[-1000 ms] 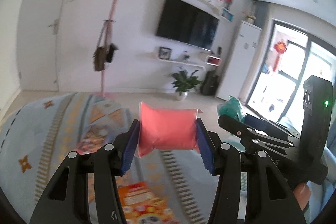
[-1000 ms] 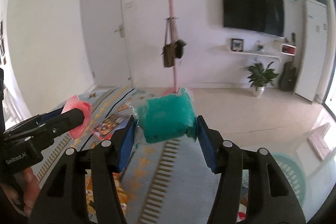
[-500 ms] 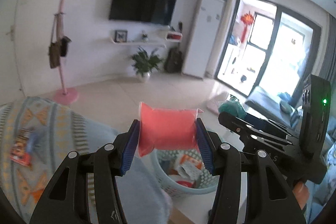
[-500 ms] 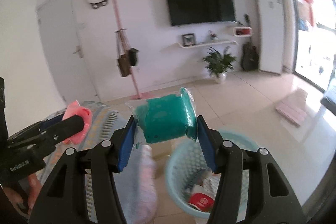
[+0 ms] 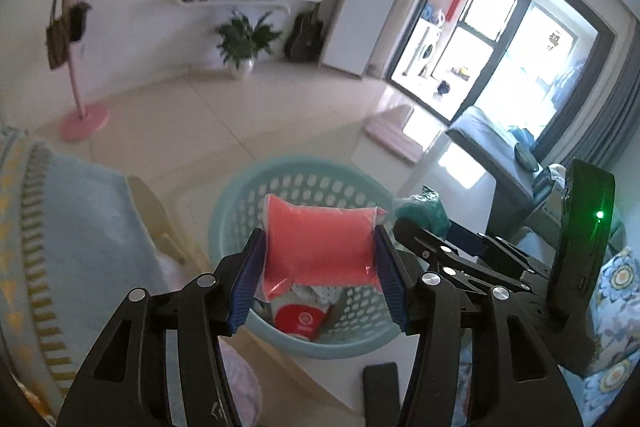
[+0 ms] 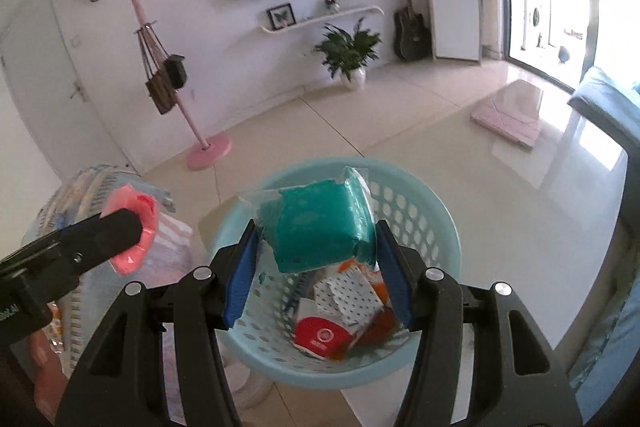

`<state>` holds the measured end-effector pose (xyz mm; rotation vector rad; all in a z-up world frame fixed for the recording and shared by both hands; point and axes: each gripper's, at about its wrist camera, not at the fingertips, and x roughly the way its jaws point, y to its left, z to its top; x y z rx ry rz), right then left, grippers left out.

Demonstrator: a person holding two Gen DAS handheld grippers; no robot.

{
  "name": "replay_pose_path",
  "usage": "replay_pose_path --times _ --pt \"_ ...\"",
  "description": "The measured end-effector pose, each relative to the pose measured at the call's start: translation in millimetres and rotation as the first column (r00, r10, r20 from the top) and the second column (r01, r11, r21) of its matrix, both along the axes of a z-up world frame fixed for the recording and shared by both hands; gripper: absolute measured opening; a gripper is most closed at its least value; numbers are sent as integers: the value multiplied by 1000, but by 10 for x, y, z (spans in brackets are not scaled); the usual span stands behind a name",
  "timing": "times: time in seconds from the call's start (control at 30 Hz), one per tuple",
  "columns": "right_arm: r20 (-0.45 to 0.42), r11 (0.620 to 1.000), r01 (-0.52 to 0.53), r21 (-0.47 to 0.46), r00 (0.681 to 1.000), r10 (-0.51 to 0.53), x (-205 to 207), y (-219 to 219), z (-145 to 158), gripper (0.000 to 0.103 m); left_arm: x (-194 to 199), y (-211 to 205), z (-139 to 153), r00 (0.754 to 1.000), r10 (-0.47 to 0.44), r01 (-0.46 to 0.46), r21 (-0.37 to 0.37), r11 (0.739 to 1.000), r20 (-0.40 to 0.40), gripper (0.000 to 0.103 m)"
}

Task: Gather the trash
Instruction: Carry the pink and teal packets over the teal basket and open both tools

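My left gripper (image 5: 320,275) is shut on a pink plastic packet (image 5: 320,241) and holds it above a light blue perforated basket (image 5: 236,199). My right gripper (image 6: 318,267) is shut on a teal plastic packet (image 6: 316,227) and holds it over the same basket (image 6: 432,211). The basket stands on the floor and holds several wrappers, among them a red-and-white one (image 6: 320,335). The left gripper with the pink packet (image 6: 136,227) shows at the left of the right wrist view. The right gripper with the teal packet (image 5: 420,211) shows at the right of the left wrist view.
A table with a light blue patterned cloth (image 5: 80,227) is at the left of the basket. A pink coat stand (image 6: 208,147) and a potted plant (image 6: 352,55) stand by the far wall. A sofa (image 5: 500,163) and a pink mat (image 6: 508,123) lie to the right.
Both grippers have swung right, away from the table, and tilted down over the basket. Each still holds its packet.
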<state>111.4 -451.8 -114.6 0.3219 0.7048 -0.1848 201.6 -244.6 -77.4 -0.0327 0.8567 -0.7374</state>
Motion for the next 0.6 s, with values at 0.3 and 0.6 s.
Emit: replay_pose_path --times 0.3,0.6 --pt "-75 1000 7 25 997 -5 144 -96 -224 59 97 -15 -131 1000 8 -7 26 1000 -30 72" --pt "-103 999 17 42 995 -13 125 -86 -261 67 65 189 43 999 30 -30 -2 1000 -12 75"
